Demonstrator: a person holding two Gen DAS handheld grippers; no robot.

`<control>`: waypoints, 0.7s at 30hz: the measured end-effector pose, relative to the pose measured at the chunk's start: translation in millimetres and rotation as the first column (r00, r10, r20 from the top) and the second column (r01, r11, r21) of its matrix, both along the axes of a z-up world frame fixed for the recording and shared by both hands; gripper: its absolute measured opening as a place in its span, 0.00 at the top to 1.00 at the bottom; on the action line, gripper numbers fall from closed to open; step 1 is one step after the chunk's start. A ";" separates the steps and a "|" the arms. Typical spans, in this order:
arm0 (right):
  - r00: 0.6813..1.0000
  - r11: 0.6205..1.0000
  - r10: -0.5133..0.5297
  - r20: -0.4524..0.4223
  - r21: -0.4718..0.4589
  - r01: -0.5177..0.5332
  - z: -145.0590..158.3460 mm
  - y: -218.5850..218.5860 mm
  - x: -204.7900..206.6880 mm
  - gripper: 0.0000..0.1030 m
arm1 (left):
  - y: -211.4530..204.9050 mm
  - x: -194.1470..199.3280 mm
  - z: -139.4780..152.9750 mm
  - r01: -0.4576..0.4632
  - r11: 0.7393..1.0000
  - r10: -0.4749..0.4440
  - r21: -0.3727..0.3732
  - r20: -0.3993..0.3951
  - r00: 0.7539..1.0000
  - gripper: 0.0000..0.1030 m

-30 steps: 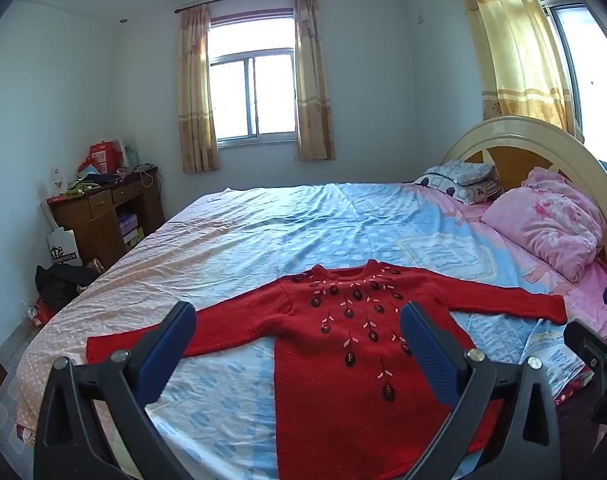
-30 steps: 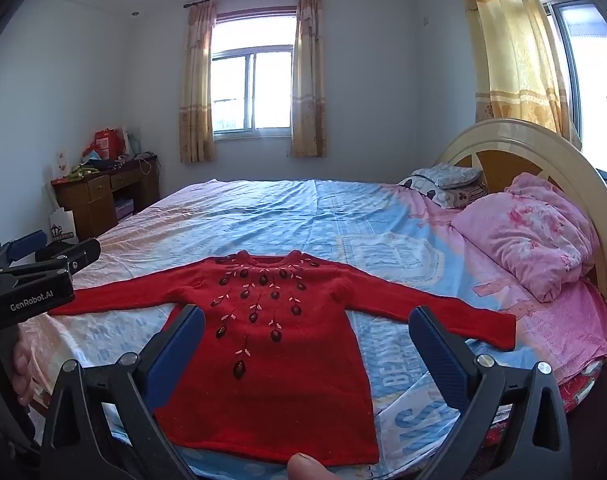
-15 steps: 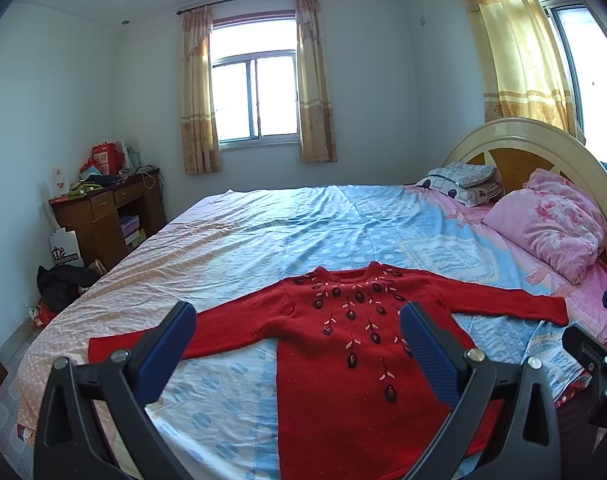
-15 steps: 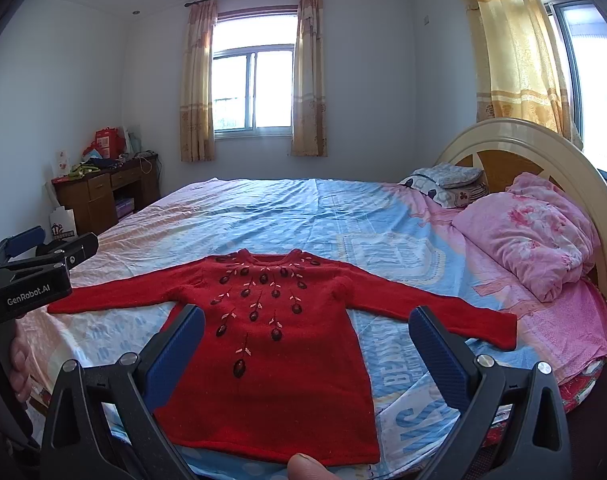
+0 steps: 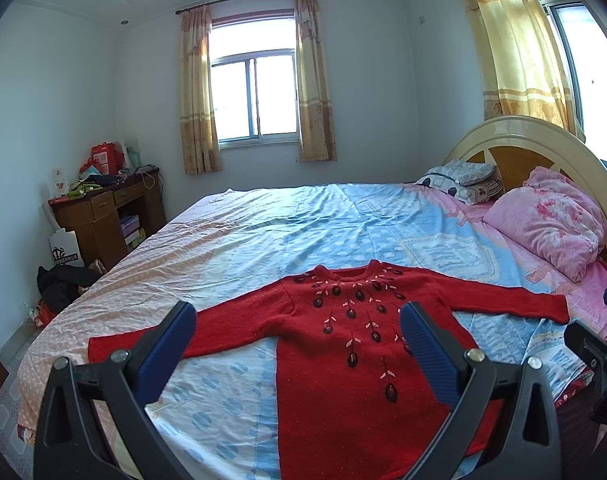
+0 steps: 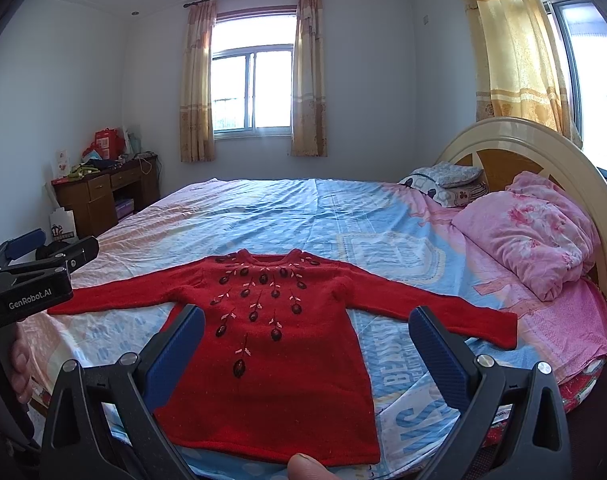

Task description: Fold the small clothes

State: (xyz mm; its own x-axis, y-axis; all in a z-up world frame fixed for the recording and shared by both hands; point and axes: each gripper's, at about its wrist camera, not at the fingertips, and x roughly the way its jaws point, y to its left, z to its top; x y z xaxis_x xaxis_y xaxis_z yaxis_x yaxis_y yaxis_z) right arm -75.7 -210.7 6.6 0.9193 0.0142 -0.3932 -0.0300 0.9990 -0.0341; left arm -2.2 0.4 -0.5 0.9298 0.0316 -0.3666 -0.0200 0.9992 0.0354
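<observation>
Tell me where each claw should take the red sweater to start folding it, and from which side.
Probably at the cuffs. The sweater lies flat, face up, sleeves spread wide. The open left claw could pinch the left cuff from its outer end, the open right claw the right cuff likewise, then carry each sleeve across the body.

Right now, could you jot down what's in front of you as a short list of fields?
garment: red sweater, spread flat, sleeves out, unfolded
surface: bed with blue and pink sheet
left gripper: open, empty, above the sweater
right gripper: open, empty
bedding: pink quilt bundled by the headboard
folding: not begun
</observation>
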 end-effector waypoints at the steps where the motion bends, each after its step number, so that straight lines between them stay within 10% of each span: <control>1: 1.000 1.000 0.000 0.000 0.000 0.000 0.4 -0.5 0.2 0.01 | 0.5 -0.5 0.5 0.002 1.000 -0.002 0.000 0.000 1.000 0.00; 21: 1.000 1.000 0.002 -0.004 0.002 -0.002 -1.7 0.4 0.6 0.01 | -0.1 0.3 -0.8 -0.001 1.000 0.001 0.001 -0.002 1.000 0.00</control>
